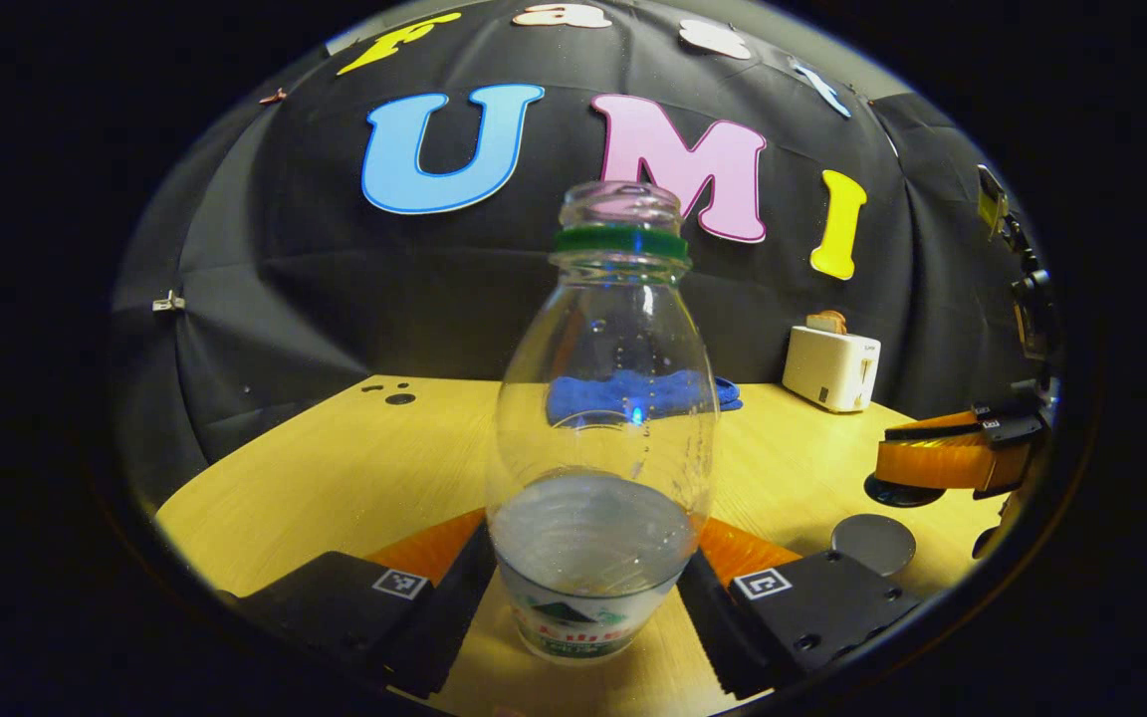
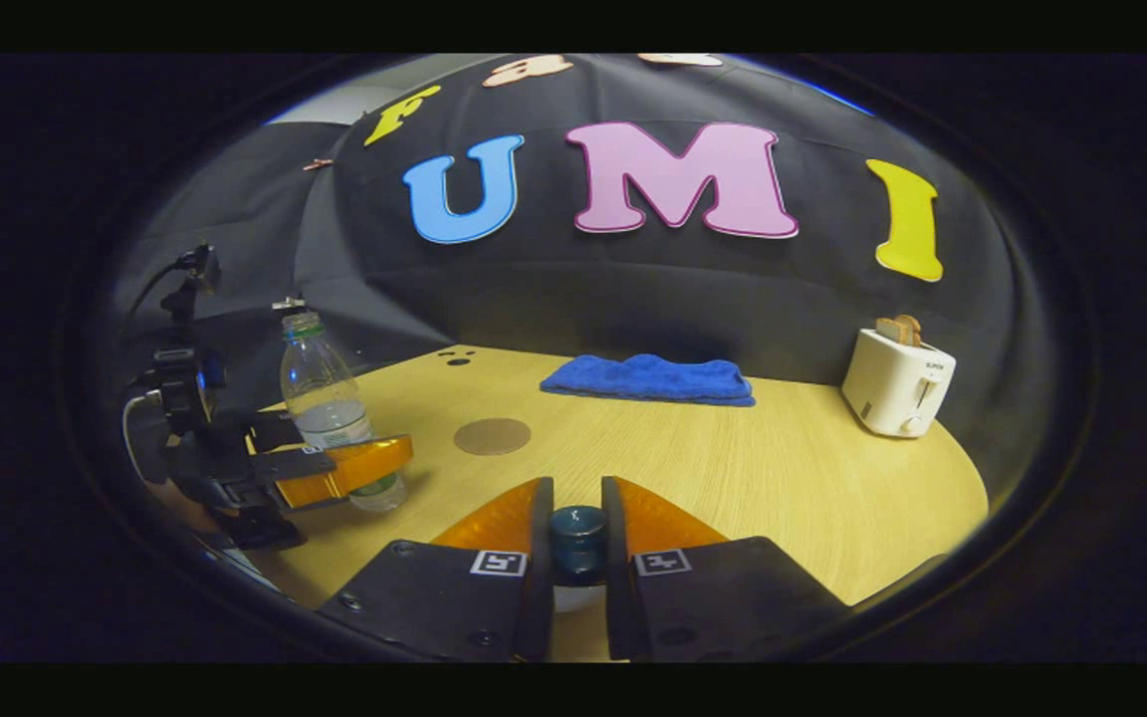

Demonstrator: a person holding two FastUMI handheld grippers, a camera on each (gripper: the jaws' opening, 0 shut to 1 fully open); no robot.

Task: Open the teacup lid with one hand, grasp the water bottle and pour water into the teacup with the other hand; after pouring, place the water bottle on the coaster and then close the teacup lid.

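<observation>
A clear, uncapped water bottle (image 1: 598,418) with a green neck ring stands upright on the wooden table, about a third full. My left gripper (image 1: 588,543) is shut on its lower body, one orange finger pressing each side. The right gripper view shows the same hold at the far left, the left gripper (image 2: 340,476) around the bottle (image 2: 320,383). My right gripper (image 2: 576,498) is shut on the dark teal knob of the teacup lid (image 2: 576,538), with a white part just below it. A round coaster (image 2: 492,436) lies flat between the bottle and the cup.
A folded blue towel (image 2: 648,379) lies at the back of the table (image 2: 783,478). A white toaster (image 2: 897,393) holding bread stands at the back right. In the left gripper view, the right gripper (image 1: 942,463) is at the right, the coaster (image 1: 872,543) in front of it.
</observation>
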